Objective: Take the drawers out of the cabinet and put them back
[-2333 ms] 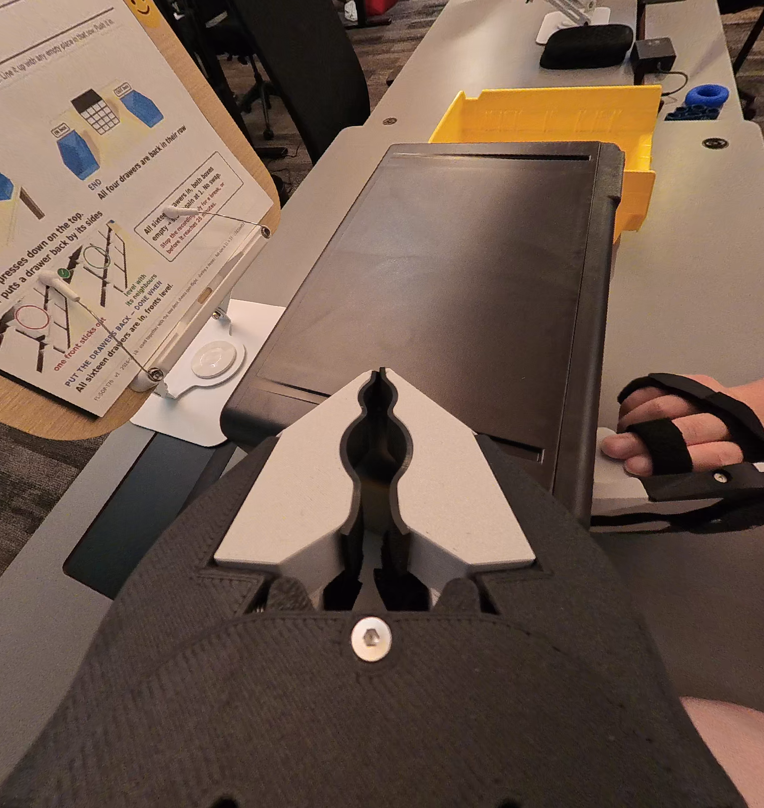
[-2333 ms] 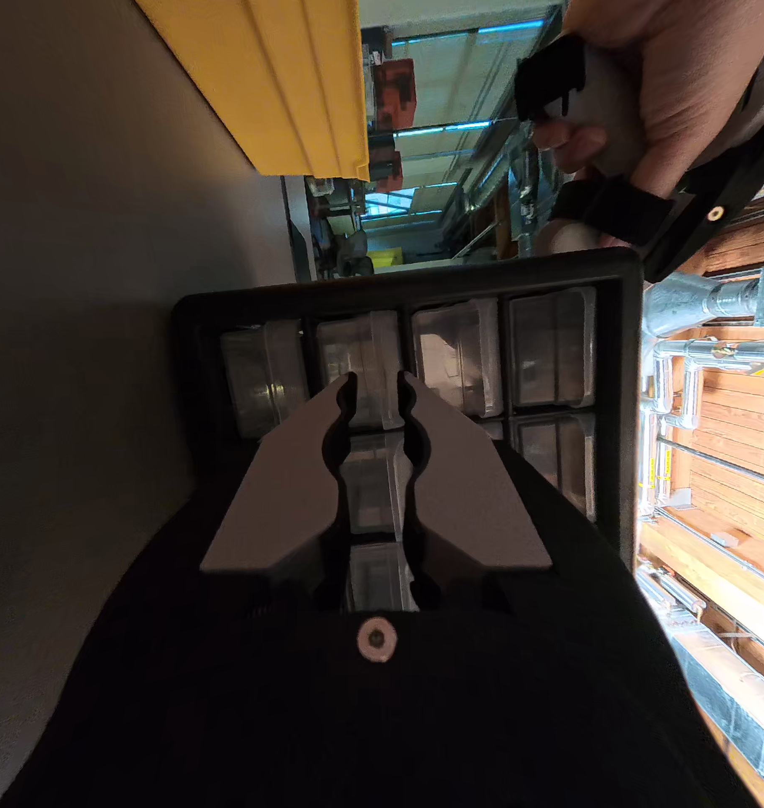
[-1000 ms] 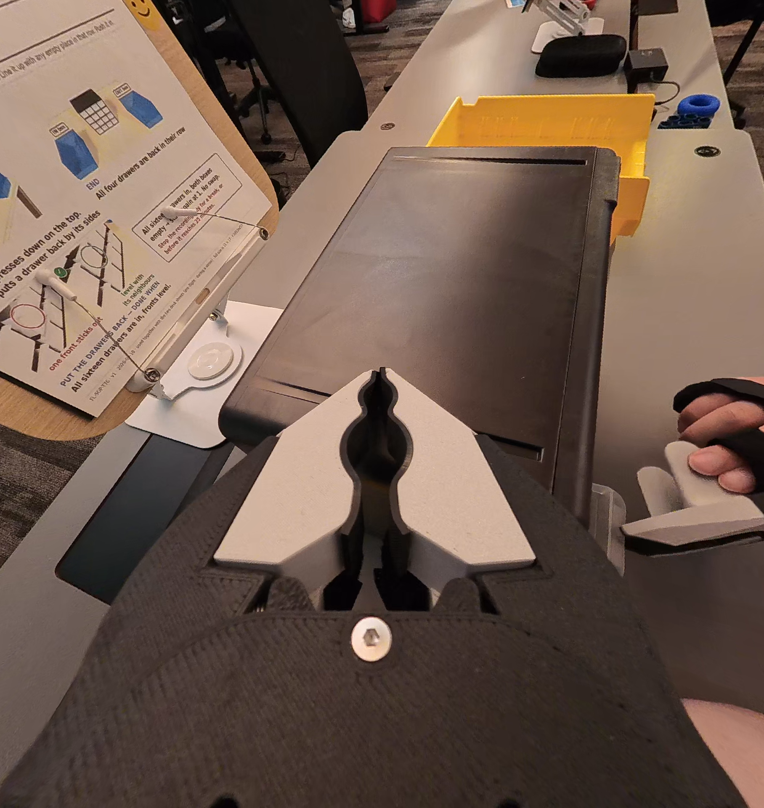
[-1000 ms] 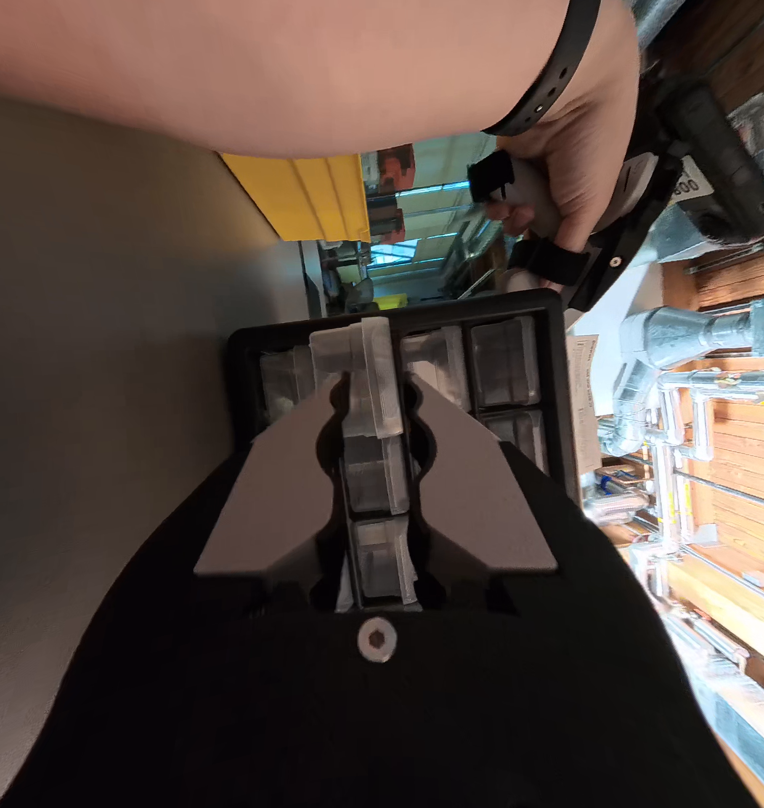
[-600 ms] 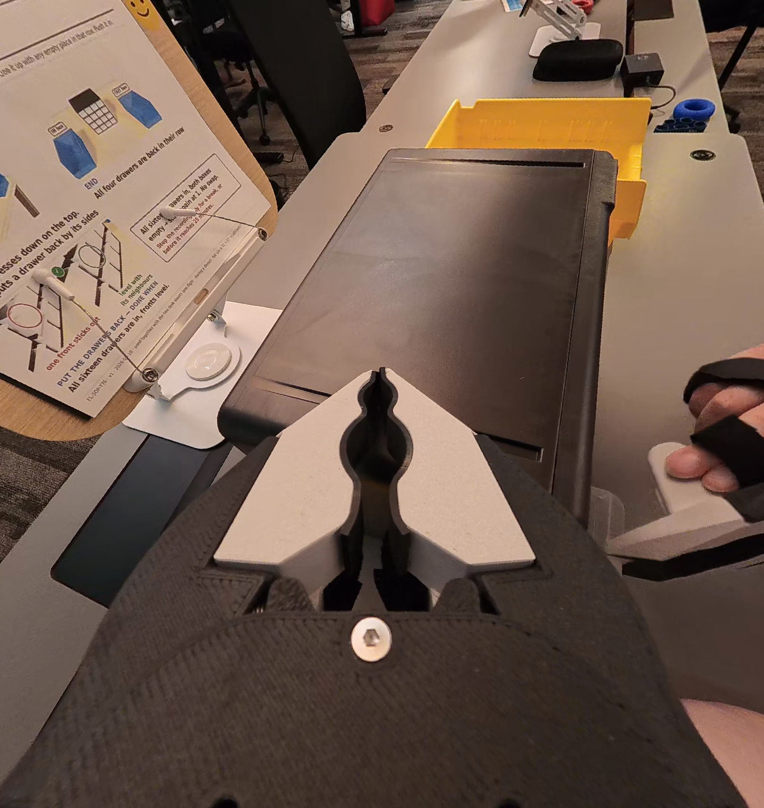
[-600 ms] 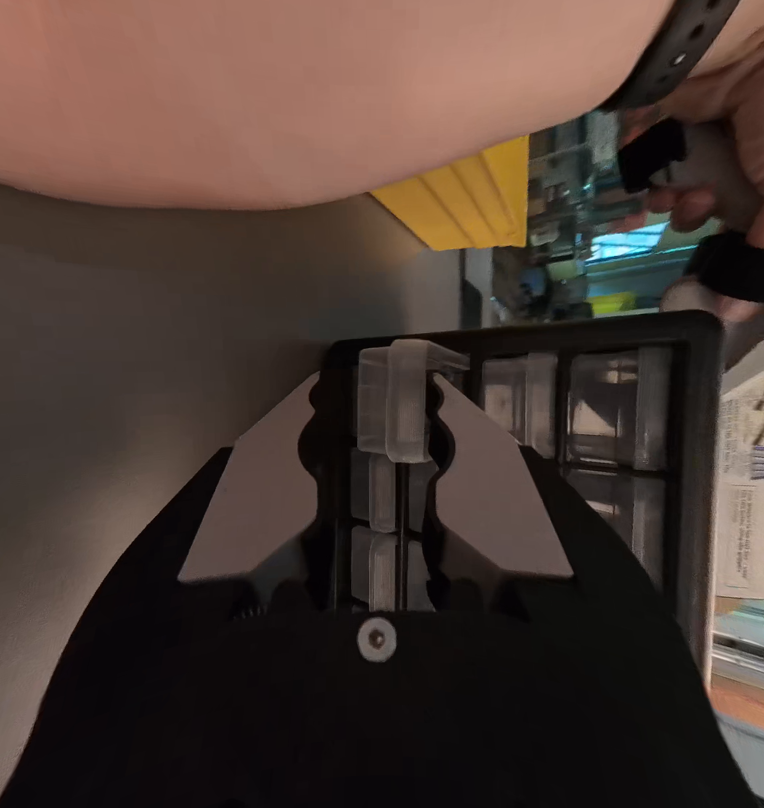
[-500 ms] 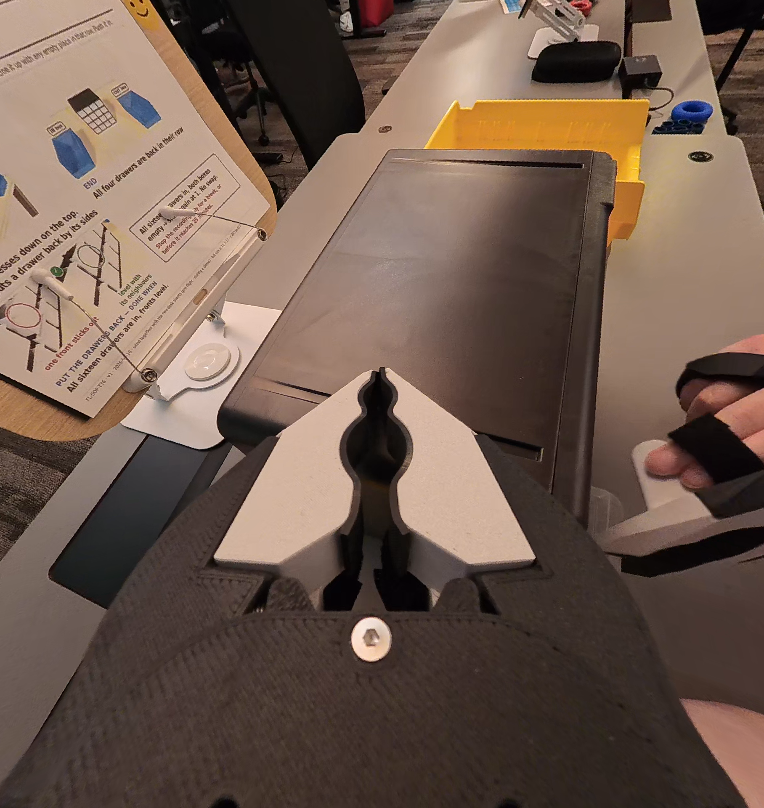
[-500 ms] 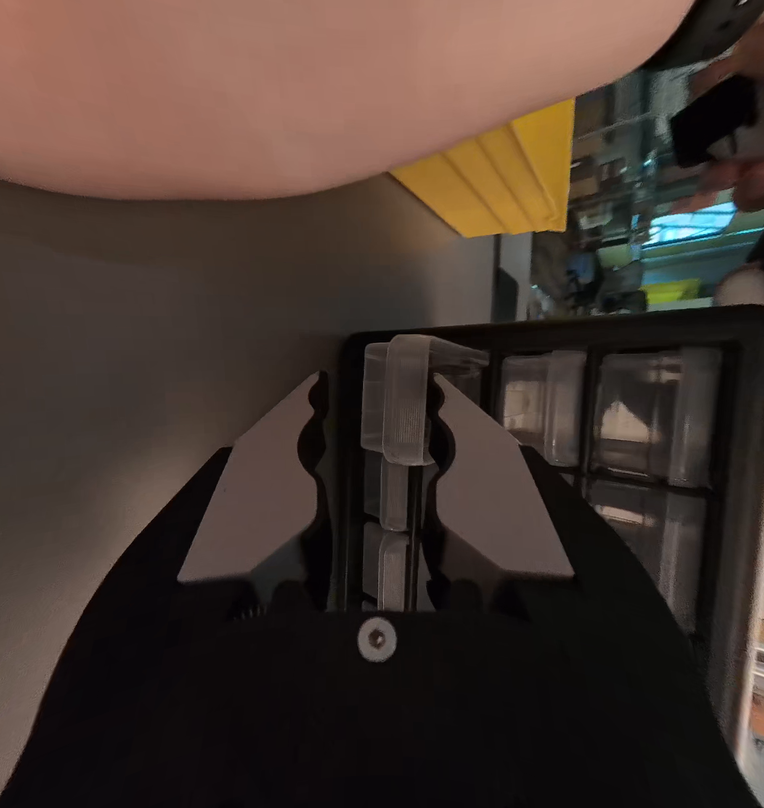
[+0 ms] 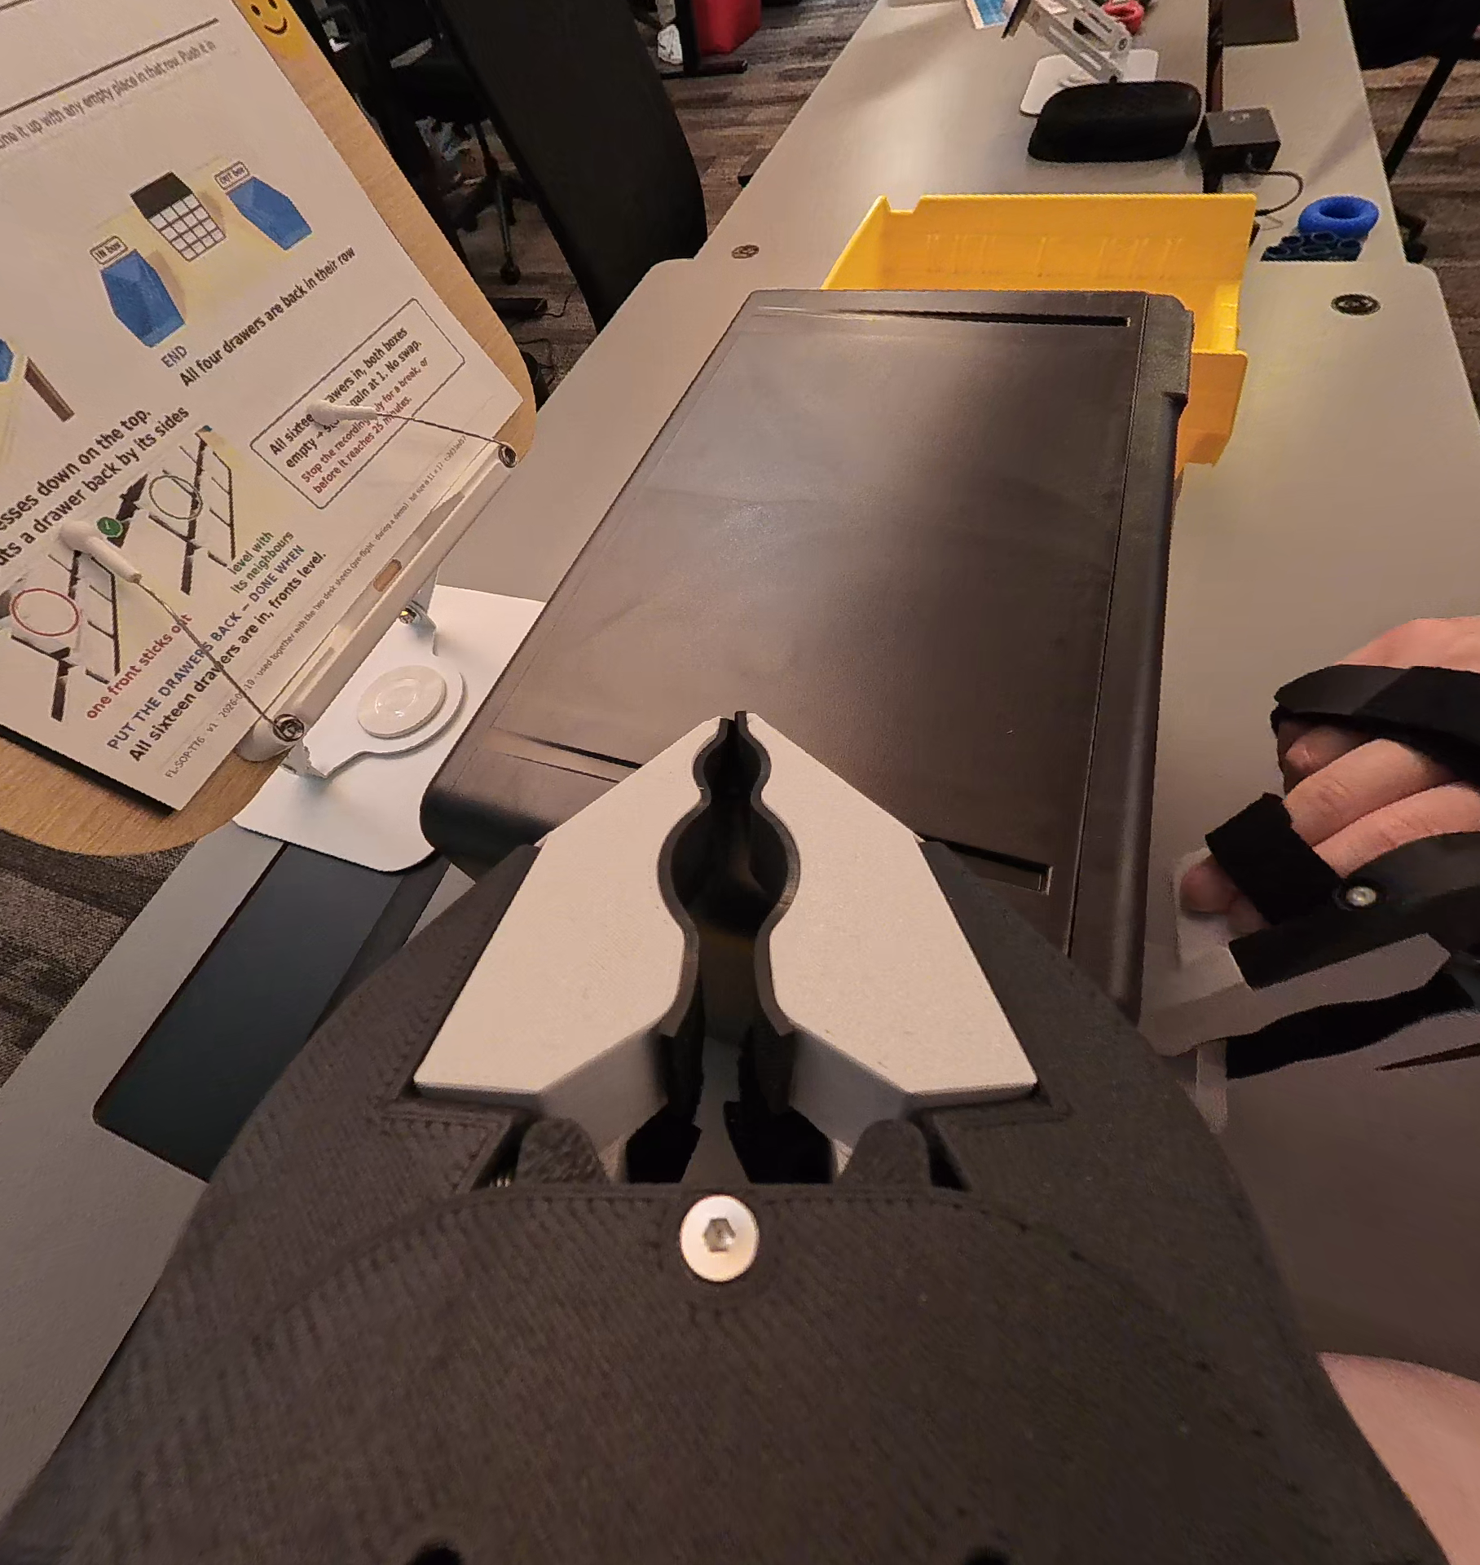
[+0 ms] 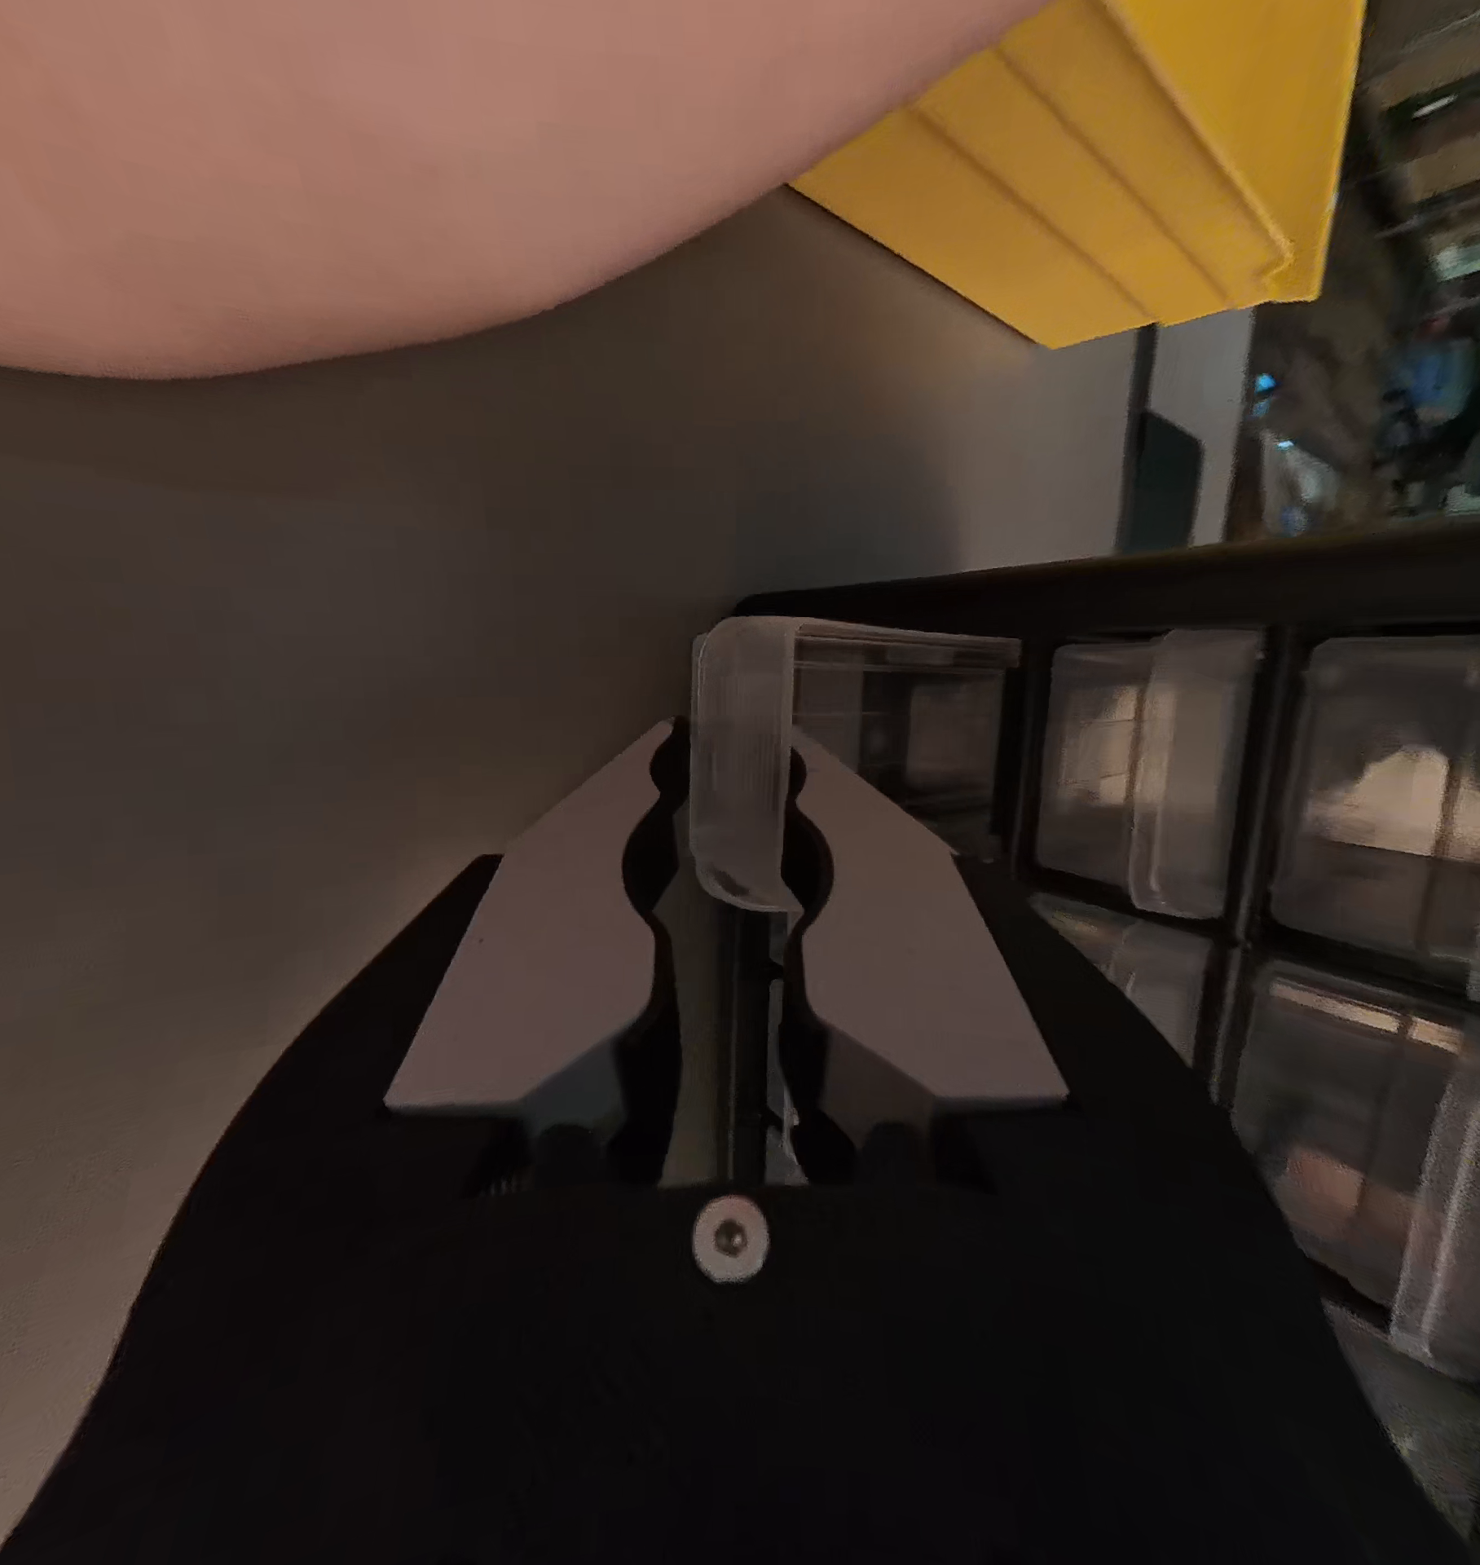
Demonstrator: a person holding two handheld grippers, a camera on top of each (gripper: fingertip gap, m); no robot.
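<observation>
The black cabinet [image 9: 872, 542] lies under my left gripper [image 9: 737, 724], which is shut and empty and rests on its top near the front edge. In the right wrist view the cabinet front [image 10: 1228, 593] shows several clear drawers in their slots [image 10: 1143, 762]. My right gripper [image 10: 732, 745] is shut on the handle of a clear drawer [image 10: 741, 762] at the cabinet's end column; the drawer is pulled partly out. The right gripper and the hand holding it also show in the left wrist view [image 9: 1228, 1008] beside the cabinet.
A yellow bin [image 9: 1050, 246] stands behind the cabinet, also in the right wrist view [image 10: 1143, 152]. An instruction board on a white stand [image 9: 169, 406] is at the left. A forearm [image 10: 381, 169] fills the top of the right wrist view. The grey table [image 9: 1312, 508] extends right. My hands' fingertips stand some 20 cm from each other.
My right gripper has drawn the clear drawer farther out of the cabinet and moved sideways, away from it. The left gripper has stayed pressed on the cabinet top.
</observation>
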